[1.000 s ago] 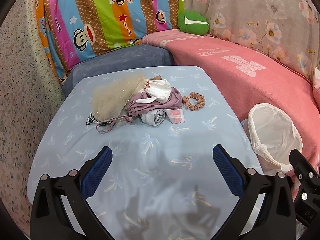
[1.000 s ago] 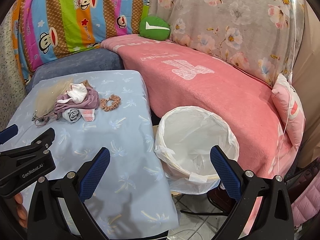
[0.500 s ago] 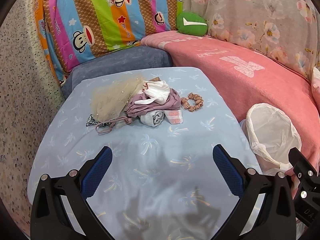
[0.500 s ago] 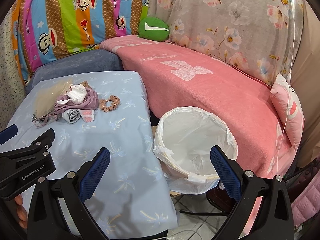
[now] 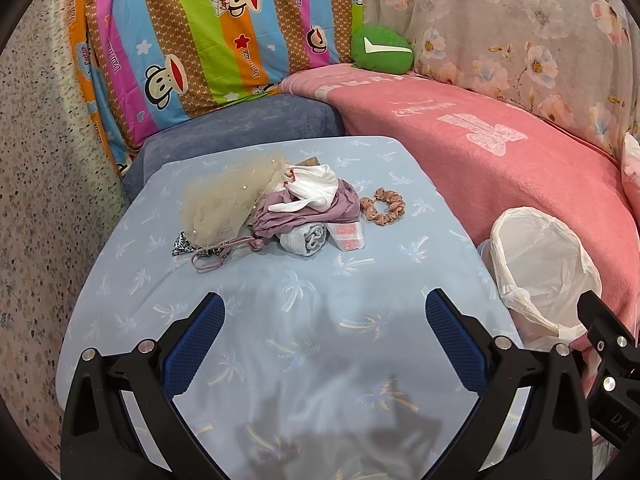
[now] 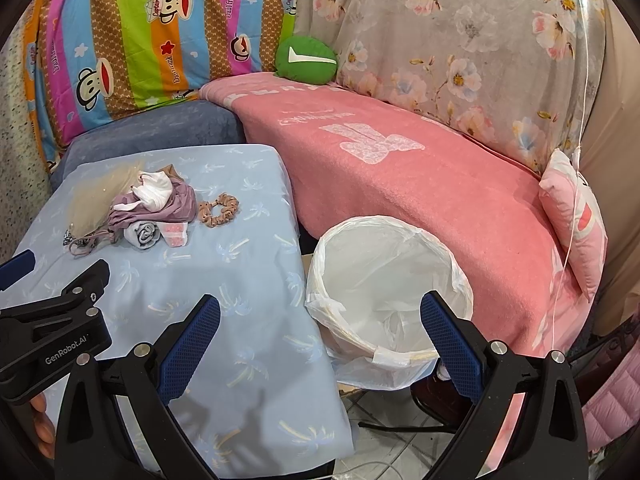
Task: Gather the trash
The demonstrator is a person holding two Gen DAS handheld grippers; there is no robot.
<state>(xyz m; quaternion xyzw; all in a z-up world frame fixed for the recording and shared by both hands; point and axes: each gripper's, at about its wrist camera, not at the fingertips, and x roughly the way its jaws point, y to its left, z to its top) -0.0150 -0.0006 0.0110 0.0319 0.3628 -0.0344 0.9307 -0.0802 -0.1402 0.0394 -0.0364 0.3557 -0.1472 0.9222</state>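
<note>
1. Ahead of our left gripper (image 5: 320, 330), whose two blue-padded fingers (image 5: 191, 350) stand wide apart and hold nothing, we see one table under a pale blue palm-print cloth (image 5: 304, 344). One heap lies at its far middle, and in it we count one beige tulle piece with pearl beads (image 5: 224, 204), one mauve cloth (image 5: 312, 212), one white cloth (image 5: 316, 184) on top, one rolled grey cloth (image 5: 306, 240), one small pink-and-white packet (image 5: 349, 236) and one leopard-print scrap with a mauve cord (image 5: 200, 252). One peach scrunchie (image 5: 383, 207) lies just beside the heap, apart from it. One white-lined bin (image 5: 540, 276) stands off the table's right edge, against one pink blanket (image 5: 480, 152). We also count one green cushion (image 5: 382, 48) and one striped monkey-print cover (image 5: 208, 32).

2. Below our right gripper (image 6: 320, 340), its two blue pads (image 6: 450, 346) likewise spread wide and empty, sits the same bin (image 6: 384, 276), beside the table's right edge. We see nothing in its liner but crumpled plastic. The heap, with the mauve cloth (image 6: 176, 204) and the scrunchie (image 6: 220, 210), lies well away at the far left. One pink pillow (image 6: 572, 216) leans at the right, and part of the left gripper (image 6: 52, 320) shows at the left edge.
</note>
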